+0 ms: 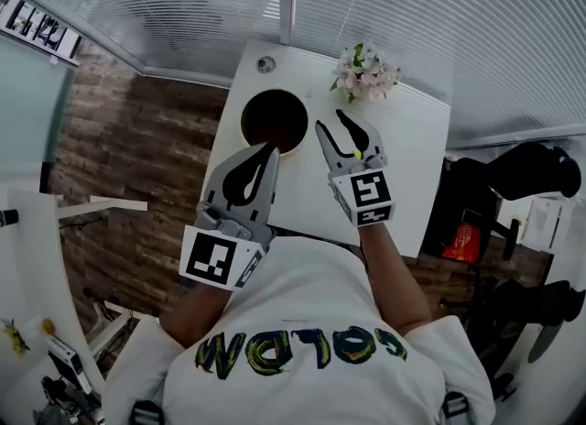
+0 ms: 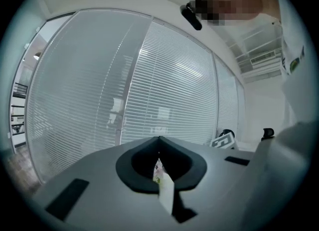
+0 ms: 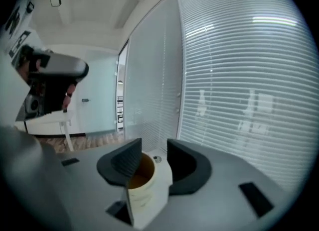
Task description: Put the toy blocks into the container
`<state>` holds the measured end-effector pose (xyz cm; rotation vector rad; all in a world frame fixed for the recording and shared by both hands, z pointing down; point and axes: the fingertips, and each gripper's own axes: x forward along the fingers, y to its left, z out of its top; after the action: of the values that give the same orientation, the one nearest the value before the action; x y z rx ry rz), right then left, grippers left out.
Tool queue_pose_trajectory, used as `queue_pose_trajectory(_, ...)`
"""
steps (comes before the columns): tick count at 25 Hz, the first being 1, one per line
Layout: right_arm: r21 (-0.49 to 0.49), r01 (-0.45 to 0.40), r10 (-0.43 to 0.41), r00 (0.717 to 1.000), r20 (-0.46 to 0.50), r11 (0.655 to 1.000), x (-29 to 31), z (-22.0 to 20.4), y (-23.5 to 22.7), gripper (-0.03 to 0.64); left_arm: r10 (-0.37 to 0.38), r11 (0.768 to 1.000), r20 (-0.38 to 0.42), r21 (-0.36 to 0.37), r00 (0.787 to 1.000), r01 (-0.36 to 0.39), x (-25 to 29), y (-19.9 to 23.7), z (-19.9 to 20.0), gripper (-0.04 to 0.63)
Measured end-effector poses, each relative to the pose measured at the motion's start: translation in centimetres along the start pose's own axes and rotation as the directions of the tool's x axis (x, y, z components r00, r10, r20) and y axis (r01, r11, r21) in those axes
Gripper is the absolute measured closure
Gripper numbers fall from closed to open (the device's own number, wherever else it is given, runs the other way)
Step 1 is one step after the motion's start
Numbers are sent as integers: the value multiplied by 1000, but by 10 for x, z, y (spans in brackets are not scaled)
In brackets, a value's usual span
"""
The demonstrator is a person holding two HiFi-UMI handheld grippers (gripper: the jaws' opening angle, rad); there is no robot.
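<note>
Overhead first: round cream container with brown inside [image 1: 273, 116] on white surface [image 1: 412, 158], far-left part; pink-white flower bunch [image 1: 366, 73] near, to its right. Left tool [image 1: 271, 150] closed, tip by container rim. Right tool [image 1: 330, 121] spread; yellow-green speck at it, block or not, cannot tell. No loose toy blocks seen.

Left gripper view: left tool [image 2: 159, 144] jaws pressed together, nothing held.

Right gripper view: right tool [image 3: 153, 148] jaws well apart, empty; container [image 3: 144, 187] framed beyond gap.

Judgement: locate block first, approach with jaws wide, release only over opening.
</note>
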<state>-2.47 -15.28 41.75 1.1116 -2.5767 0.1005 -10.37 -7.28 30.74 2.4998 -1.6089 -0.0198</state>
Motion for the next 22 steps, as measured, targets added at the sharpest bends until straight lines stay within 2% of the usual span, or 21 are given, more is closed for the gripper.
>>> queue_pose_trajectory(5,28,153,-155,982,112,988,-84,36,-36,466,-75,997,1,6,997,75,20,-21,0,588)
queue_pose_trajectory(10,29,300,-301,943,141,954,-153,49,-64,468,-143,990,-3,16,990,143,39,-40,0,588)
queue_pose_trajectory(17,57,347,-352,928,124,936,-169,36,-80,466,-187,982,-18,20,982,188,50,-60,-3,588)
queue_pose_trajectory(22,85,362,-367,929,45,928,-163,-4,-83,463,-190,982,-44,13,981,191,51,-63,-12,588)
